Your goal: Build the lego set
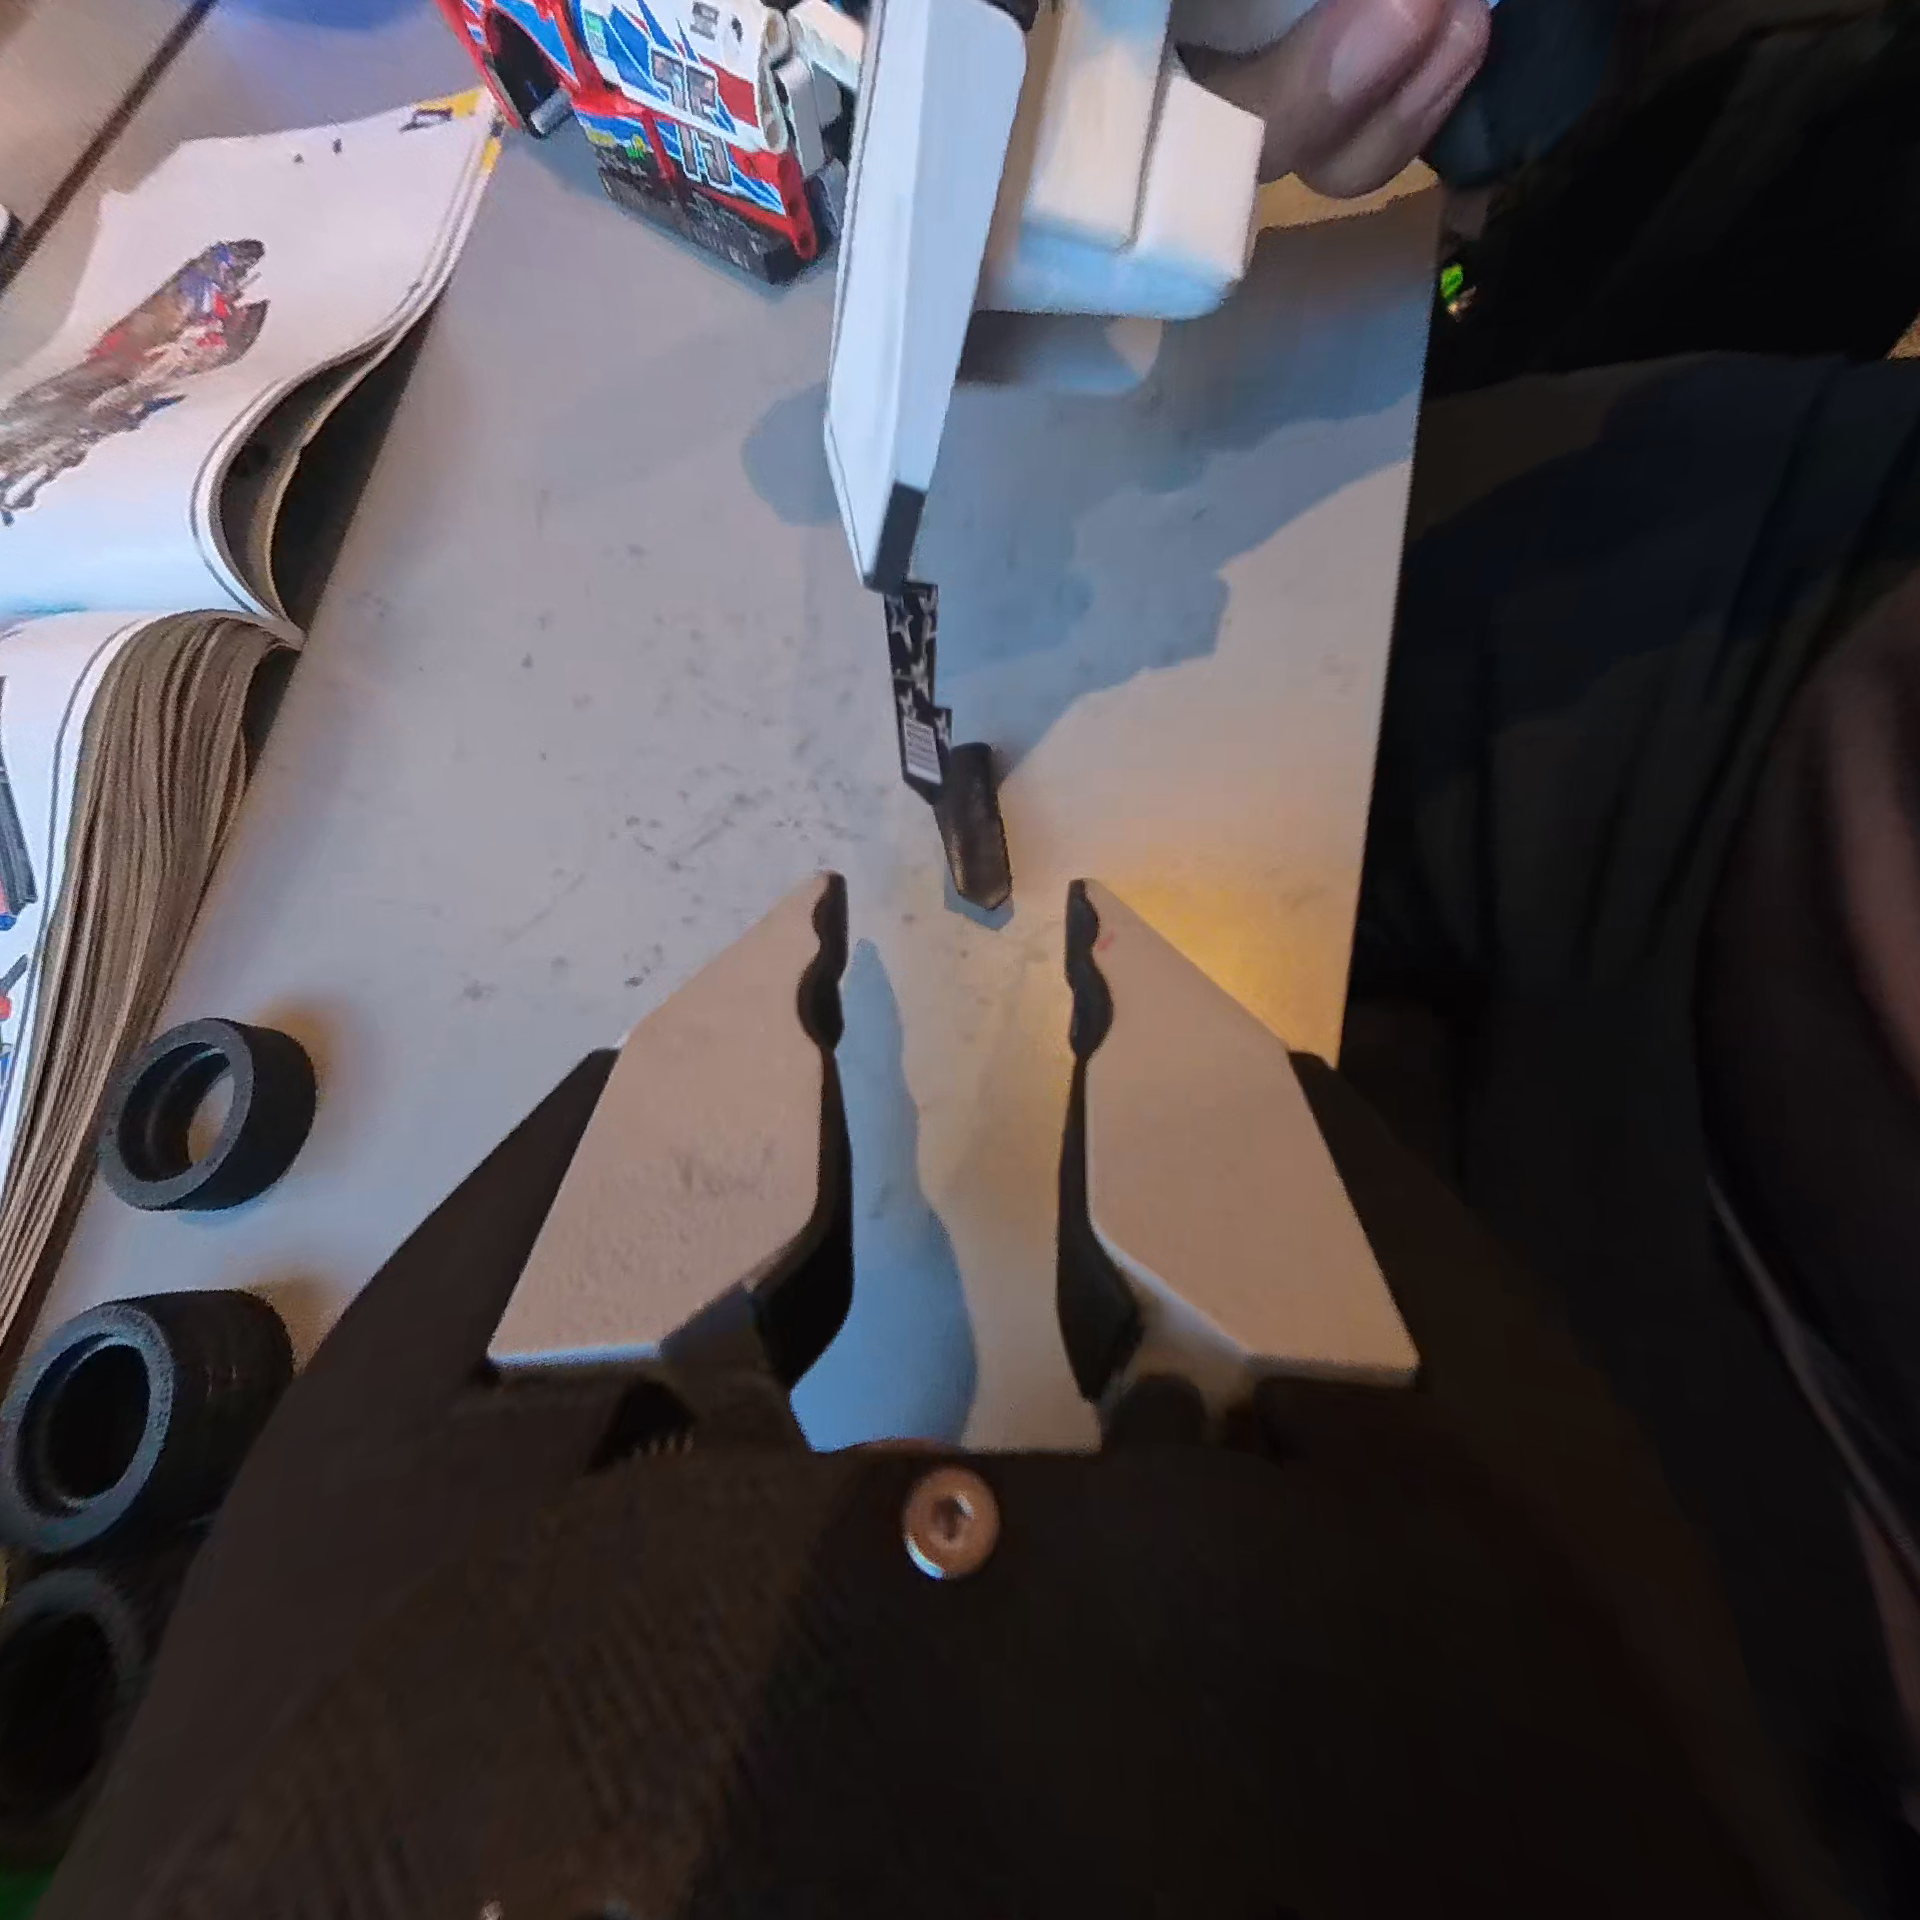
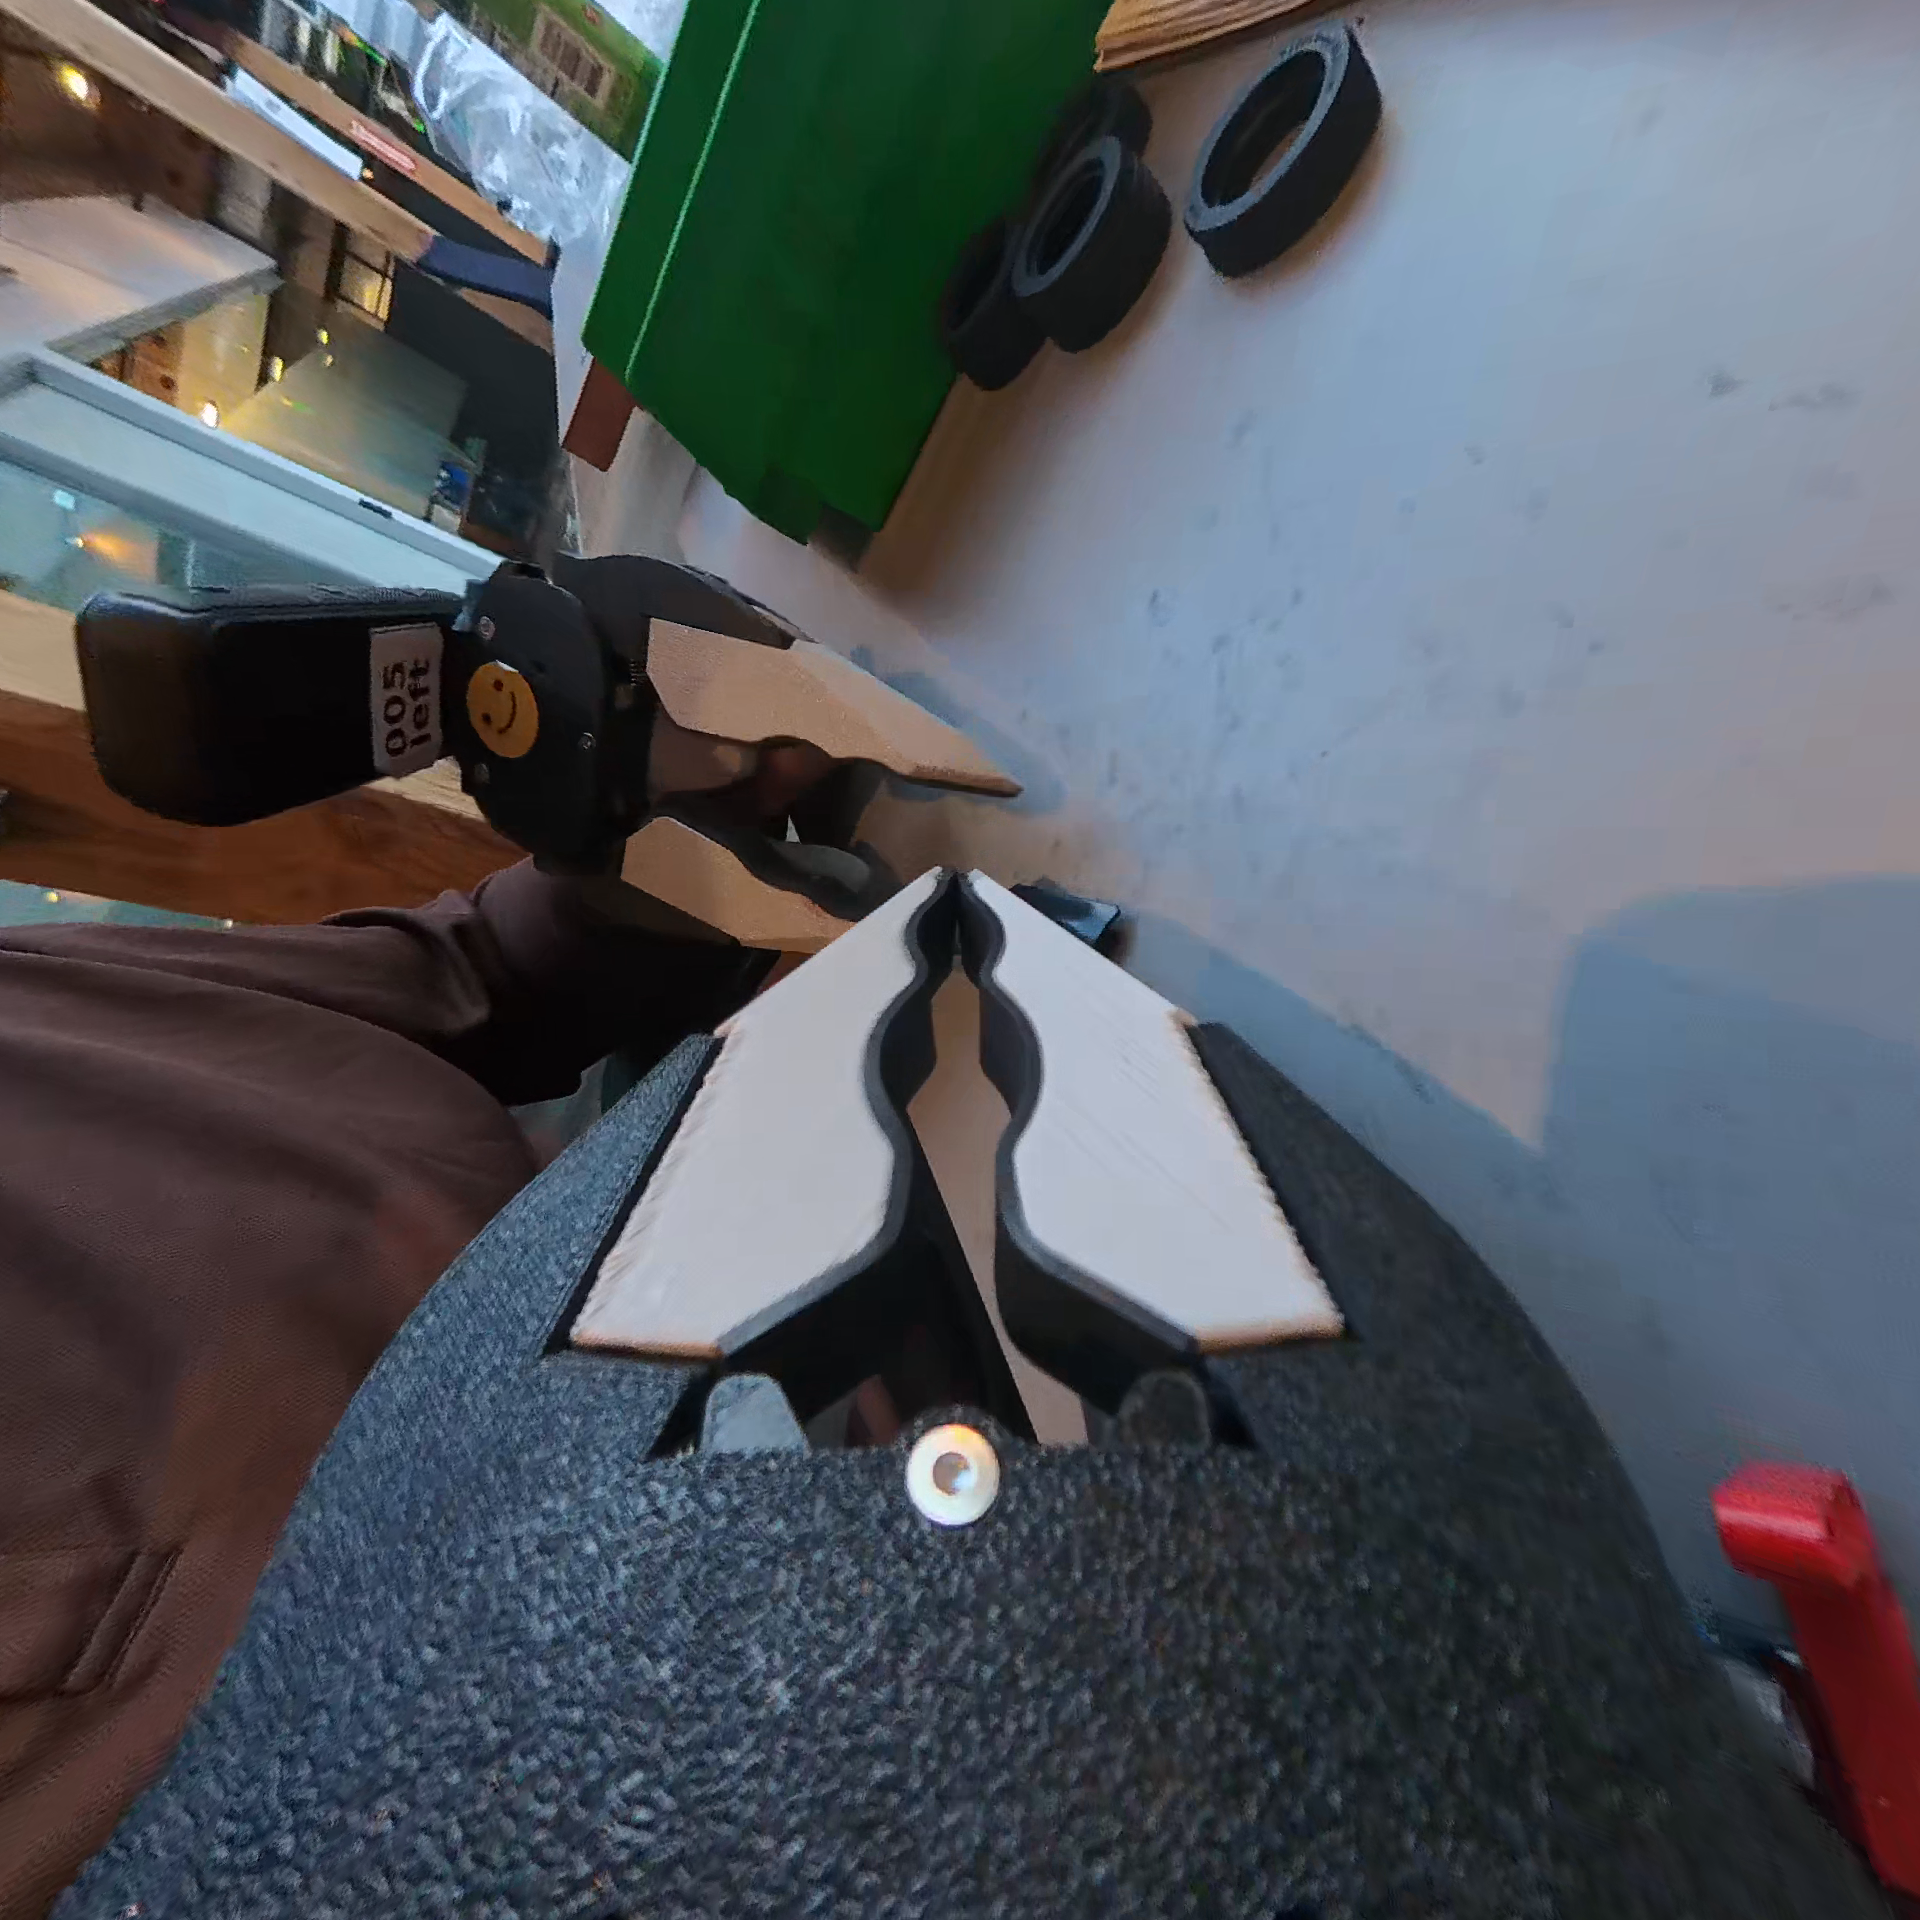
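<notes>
My left gripper (image 1: pixel 956 894) is open and empty, low over the grey table (image 1: pixel 582 727). Just beyond its fingertips, a black Lego piece with a star-patterned sticker (image 1: pixel 920 675) hangs from my right gripper (image 1: pixel 891 556), which comes in from above and is shut on it. The piece's lower black end (image 1: pixel 977 831) touches the table. In the right wrist view my right gripper (image 2: pixel 951 883) has its jaws closed, and a bit of the black piece (image 2: pixel 1081 920) shows past the tips. The open left gripper (image 2: pixel 904 847) shows there too, beside the right one.
A red, white and blue Lego car (image 1: pixel 675 125) stands at the far end. An open instruction booklet (image 1: pixel 208 364) lies on the left. Black tyres (image 1: pixel 208 1112) (image 2: pixel 1288 156) lie near a green box (image 2: pixel 810 260). The table edge (image 1: pixel 1392 727) is to the right. A red object (image 2: pixel 1808 1621) shows at the lower right. The tips of one gripper are about 5 cm away from the tips of the other.
</notes>
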Demonstrator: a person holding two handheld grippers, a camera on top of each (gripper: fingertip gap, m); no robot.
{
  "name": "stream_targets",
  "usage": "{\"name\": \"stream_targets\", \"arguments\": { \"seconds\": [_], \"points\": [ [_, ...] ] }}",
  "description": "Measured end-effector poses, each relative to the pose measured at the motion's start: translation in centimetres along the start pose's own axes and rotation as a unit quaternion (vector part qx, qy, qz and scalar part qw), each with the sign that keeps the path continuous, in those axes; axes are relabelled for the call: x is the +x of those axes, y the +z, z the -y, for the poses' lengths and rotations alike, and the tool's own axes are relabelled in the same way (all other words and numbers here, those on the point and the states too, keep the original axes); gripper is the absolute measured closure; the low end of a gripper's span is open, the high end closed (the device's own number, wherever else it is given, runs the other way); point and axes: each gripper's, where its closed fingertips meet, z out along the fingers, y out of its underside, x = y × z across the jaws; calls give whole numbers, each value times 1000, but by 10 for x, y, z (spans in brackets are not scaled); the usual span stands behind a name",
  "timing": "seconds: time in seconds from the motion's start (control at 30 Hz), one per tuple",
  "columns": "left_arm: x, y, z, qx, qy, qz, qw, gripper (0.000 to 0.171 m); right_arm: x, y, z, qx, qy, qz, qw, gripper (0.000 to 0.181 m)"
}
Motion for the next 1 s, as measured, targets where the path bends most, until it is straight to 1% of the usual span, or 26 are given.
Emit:
{"name": "stream_targets", "arguments": {
  "seconds": [0.1,0.17,0.4,0.5,0.67,0.73,0.8,0.83,0.87,0.9,1.0],
  "points": [
    [0,6,-5,-23,6,1,1000,135,2,8,-4,-20,10,1,1000,181],
    [0,6,-4,-22,8,-1,1000,135,5,10,-5,-29,17,-1,999,181],
    [7,0,2,10,30,-15,999,131,11,13,-9,-46,40,1,998,181],
    [10,-1,3,14,30,-28,999,128,11,15,-10,-52,50,11,997,181],
    [8,-2,4,21,16,-35,999,128,15,17,-12,-68,59,20,996,181],
    [5,-2,3,18,4,-32,999,128,14,19,-12,-68,61,28,995,181],
    [2,-1,1,12,-11,-32,999,132,11,21,-13,-63,58,35,996,181],
    [1,1,-1,1,-19,-34,999,137,11,21,-12,-59,55,36,996,181],
    [0,5,-5,-14,-25,-34,999,138,10,20,-11,-52,53,36,997,181],
    [1,8,-7,-28,-29,-40,998,137,8,17,-9,-42,49,35,997,181],
    [1,12,-4,-27,-34,-43,998,140,3,1,1,-10,36,27,999,181]
  ]
}}
